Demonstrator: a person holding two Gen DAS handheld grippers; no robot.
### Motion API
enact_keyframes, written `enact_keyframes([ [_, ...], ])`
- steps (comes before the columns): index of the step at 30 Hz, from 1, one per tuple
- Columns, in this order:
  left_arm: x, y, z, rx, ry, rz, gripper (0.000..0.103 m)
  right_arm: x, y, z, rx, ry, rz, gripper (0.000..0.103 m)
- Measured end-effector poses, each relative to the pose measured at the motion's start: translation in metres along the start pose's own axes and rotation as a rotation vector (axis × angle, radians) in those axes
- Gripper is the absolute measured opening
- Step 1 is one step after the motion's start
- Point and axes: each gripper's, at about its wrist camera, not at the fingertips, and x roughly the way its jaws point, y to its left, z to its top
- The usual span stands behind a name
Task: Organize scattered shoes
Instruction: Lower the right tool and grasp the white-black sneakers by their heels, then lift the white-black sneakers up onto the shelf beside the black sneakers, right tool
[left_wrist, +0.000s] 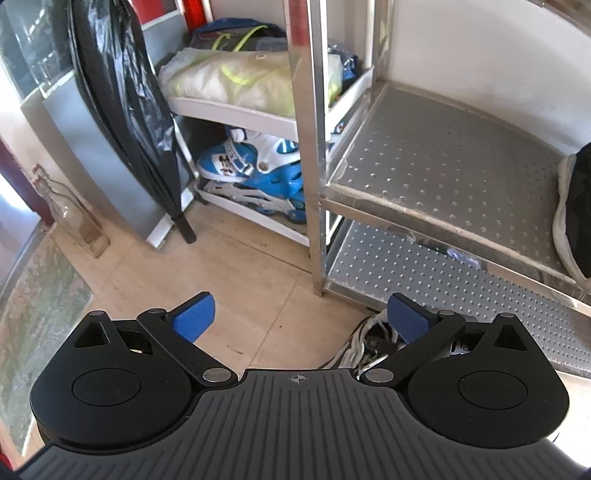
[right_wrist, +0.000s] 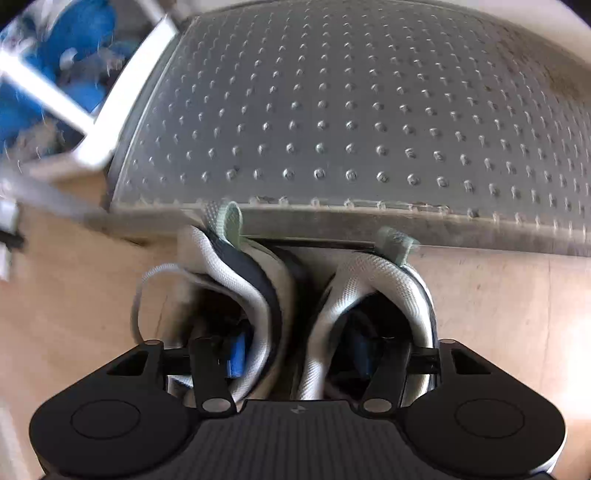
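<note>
Left wrist view: left gripper (left_wrist: 301, 317) is held wide apart and empty above the floor; one shoe (left_wrist: 570, 214) lies on the metal rack (left_wrist: 443, 173).
Right wrist view: right gripper (right_wrist: 297, 354) has one finger inside each of the paired sneakers (right_wrist: 295, 295), on the floor touching the rack edge; whether their inner walls are pinched cannot be told.
Handling: judged light and soft; collars are best taken.

Two white sneakers (right_wrist: 295, 295) side by side, heels against the metal shelf (right_wrist: 332, 110).

White knit sneakers (right_wrist: 303, 317) with dark collars and pale green heel tabs; a silvery steel shelf (left_wrist: 443, 166) patterned with rows of raised dots; blue-and-white inline skates (left_wrist: 255, 177); a glossy black plastic bag (left_wrist: 122, 103); beige floor tiles (left_wrist: 229, 273), perhaps faintly speckled.
</note>
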Motion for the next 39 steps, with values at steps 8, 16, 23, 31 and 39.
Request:
enact_keyframes([
  [8,-0.008,0.020,0.001,-0.132,-0.041,0.052,0.102,-0.121,-0.011,-0.050,0.001,-0.169,0.214,0.022],
  [16,-0.024,0.046,0.003,-0.284,-0.118,0.117,0.102,-0.274,-0.017,-0.076,-0.118,-0.483,0.204,0.021],
  [23,-0.036,0.058,0.005,-0.365,-0.183,0.148,0.102,-0.361,-0.022,-0.018,-0.099,-0.689,0.175,0.021],
  [31,-0.029,0.051,0.017,-0.339,-0.170,0.097,0.102,-0.330,0.004,0.088,-0.234,-0.831,-0.062,0.034],
  [39,-0.028,0.034,0.020,-0.298,-0.162,0.054,0.102,-0.314,-0.027,0.107,-0.200,-0.811,-0.119,0.061],
])
